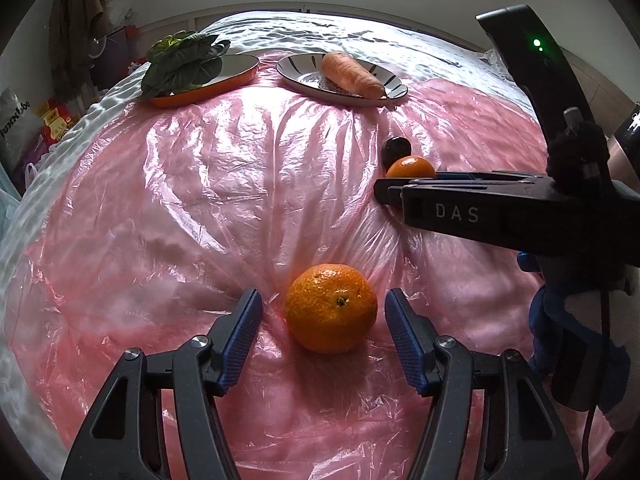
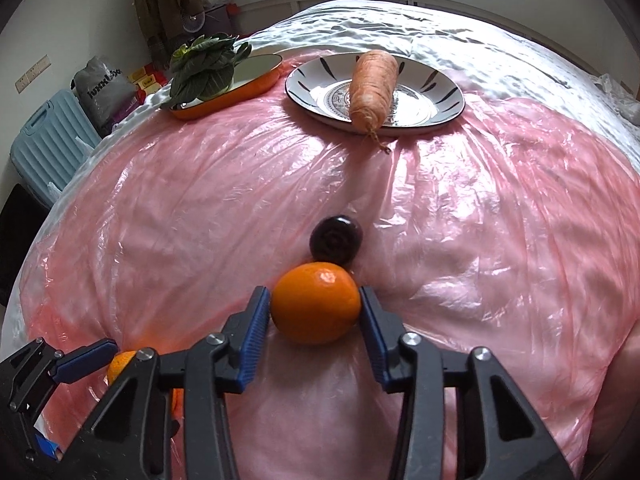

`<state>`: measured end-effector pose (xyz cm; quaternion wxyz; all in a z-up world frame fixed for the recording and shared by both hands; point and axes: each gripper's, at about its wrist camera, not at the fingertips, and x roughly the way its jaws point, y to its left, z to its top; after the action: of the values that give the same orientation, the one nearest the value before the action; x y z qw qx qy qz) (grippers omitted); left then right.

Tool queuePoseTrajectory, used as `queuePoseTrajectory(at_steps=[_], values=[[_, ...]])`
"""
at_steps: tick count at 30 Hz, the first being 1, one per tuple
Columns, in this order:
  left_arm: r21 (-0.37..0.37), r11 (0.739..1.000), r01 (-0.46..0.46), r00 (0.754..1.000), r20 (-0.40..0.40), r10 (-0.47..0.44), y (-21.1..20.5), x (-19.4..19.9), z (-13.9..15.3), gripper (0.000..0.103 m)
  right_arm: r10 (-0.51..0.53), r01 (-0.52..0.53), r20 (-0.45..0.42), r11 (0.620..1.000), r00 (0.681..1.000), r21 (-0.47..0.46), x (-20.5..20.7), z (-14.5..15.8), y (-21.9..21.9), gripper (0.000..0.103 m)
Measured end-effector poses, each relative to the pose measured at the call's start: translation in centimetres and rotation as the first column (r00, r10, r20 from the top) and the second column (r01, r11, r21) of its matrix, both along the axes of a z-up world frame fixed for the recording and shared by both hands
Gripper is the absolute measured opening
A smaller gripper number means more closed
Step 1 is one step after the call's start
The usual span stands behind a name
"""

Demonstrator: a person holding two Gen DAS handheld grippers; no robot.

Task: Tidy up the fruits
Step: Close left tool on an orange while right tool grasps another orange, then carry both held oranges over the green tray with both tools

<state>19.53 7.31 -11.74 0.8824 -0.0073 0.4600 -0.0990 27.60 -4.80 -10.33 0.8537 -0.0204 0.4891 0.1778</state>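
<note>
A rough orange lies on the pink plastic sheet between the wide-open fingers of my left gripper, with gaps on both sides. My right gripper has both blue pads against a smoother orange, which rests on the sheet. A dark round fruit touches that orange on its far side. In the left wrist view the right gripper reaches in from the right over its orange, beside the dark fruit. The left gripper's finger and its orange show in the right wrist view.
At the far edge, an orange-rimmed dish holds a leafy green vegetable, and a patterned plate holds a carrot. White bedding surrounds the sheet. A blue suitcase and bags stand at the left.
</note>
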Motion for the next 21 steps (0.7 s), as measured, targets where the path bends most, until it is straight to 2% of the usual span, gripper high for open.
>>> queuePoseTrajectory(at_steps=[8, 10, 12, 19, 21], values=[[0.037, 0.999, 0.018, 1.000, -0.007, -0.017, -0.5, 0.3, -0.9, 0.052, 0.008, -0.008, -0.007, 1.000, 1.000, 0.001, 0.1, -0.4, -0.1, 0.072], [0.044, 0.999, 0.025, 1.000, -0.006, -0.025, -0.6, 0.2, -0.9, 0.045, 0.010, -0.010, -0.007, 1.000, 1.000, 0.005, 0.1, -0.3, -0.2, 0.072], [0.025, 0.999, 0.028, 1.000, -0.010, -0.028, -0.3, 0.2, -0.9, 0.040, 0.008, -0.008, -0.003, 1.000, 1.000, 0.017, 0.0, 0.1, -0.4, 0.071], [-0.051, 0.999, 0.018, 1.000, -0.010, -0.019, 1.0, -0.3, -0.2, 0.040, -0.011, 0.011, -0.005, 0.998, 1.000, 0.058, -0.8, 1.1, -1.7, 0.071], [-0.093, 0.996, 0.017, 1.000, -0.015, -0.019, 1.6, -0.5, 0.0, 0.040, -0.021, 0.022, -0.012, 0.997, 1.000, 0.080, -1.0, 1.3, -2.1, 0.071]])
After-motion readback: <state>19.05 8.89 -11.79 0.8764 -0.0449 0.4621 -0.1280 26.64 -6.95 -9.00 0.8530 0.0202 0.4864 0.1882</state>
